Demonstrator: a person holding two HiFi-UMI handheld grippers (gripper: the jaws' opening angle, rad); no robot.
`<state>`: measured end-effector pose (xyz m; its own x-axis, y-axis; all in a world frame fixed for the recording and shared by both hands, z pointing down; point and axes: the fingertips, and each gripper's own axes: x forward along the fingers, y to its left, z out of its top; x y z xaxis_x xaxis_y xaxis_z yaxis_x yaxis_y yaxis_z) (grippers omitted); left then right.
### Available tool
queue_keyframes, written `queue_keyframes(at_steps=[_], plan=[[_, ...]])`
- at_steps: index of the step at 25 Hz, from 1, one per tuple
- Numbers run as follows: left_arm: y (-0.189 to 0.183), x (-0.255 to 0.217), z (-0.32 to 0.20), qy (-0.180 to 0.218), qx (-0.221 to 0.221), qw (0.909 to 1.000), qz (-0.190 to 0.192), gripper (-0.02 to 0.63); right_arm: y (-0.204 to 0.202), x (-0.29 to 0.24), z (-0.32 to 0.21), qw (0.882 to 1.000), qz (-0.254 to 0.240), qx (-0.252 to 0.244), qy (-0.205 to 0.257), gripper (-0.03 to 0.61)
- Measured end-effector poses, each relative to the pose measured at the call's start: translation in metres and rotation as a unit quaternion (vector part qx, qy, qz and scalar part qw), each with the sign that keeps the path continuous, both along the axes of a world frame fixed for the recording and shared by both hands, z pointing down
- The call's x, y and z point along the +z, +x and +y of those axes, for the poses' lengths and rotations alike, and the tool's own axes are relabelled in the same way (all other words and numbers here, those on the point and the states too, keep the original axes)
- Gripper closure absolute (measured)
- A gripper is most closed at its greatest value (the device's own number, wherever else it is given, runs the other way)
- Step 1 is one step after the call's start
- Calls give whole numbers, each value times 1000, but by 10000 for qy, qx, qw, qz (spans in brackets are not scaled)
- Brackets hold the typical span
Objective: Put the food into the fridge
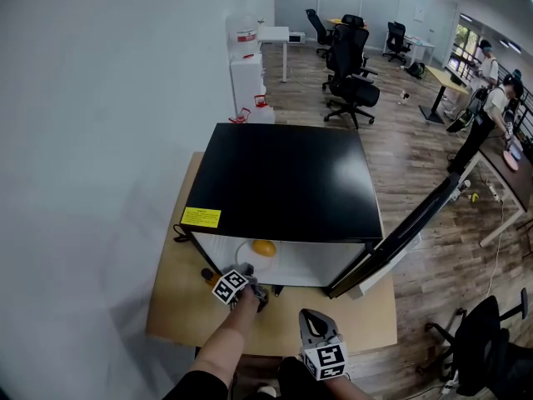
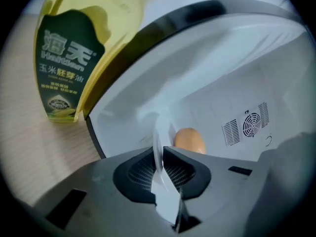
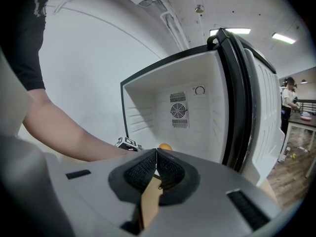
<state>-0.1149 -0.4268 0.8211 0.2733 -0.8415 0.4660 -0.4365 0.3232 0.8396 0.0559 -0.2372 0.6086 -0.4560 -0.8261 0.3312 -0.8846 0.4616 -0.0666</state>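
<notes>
White plate (image 2: 159, 131) sat edge-on in the left claw (image 2: 162, 150), whose jaws were clamped on its rim. The orange, egg-shaped food (image 2: 189, 140) lay on that plate just ahead of the tips and slightly to their right, inside the open fridge (image 1: 283, 182). A push along the claw's own line looked enough to seat it deeper. The right claw (image 3: 156, 152), jaws together on nothing, hung farther back over the bench (image 1: 179, 298), and a yellow oil bottle (image 2: 69, 58) stood off to the left

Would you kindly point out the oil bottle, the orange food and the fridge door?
oil bottle (image 2: 66, 58), left gripper view, green label
orange food (image 2: 190, 141), left gripper view, its middle
fridge door (image 1: 410, 226), head view, top edge
</notes>
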Motion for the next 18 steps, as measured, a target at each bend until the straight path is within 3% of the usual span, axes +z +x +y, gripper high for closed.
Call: queue_keyframes(at_steps=[5,11,18], plan=[[0,-4,0,-13,277,9974,-666,566,3,-2,4,10000,-13,13,-9,518],[-3,-6,-4,-67,702,9810,-1805,481,8,0,4,10000,-31,70,3,518],[-3,-6,-6,-76,900,9698,-2267,473,9,3,6,10000,-25,47,-42,518]])
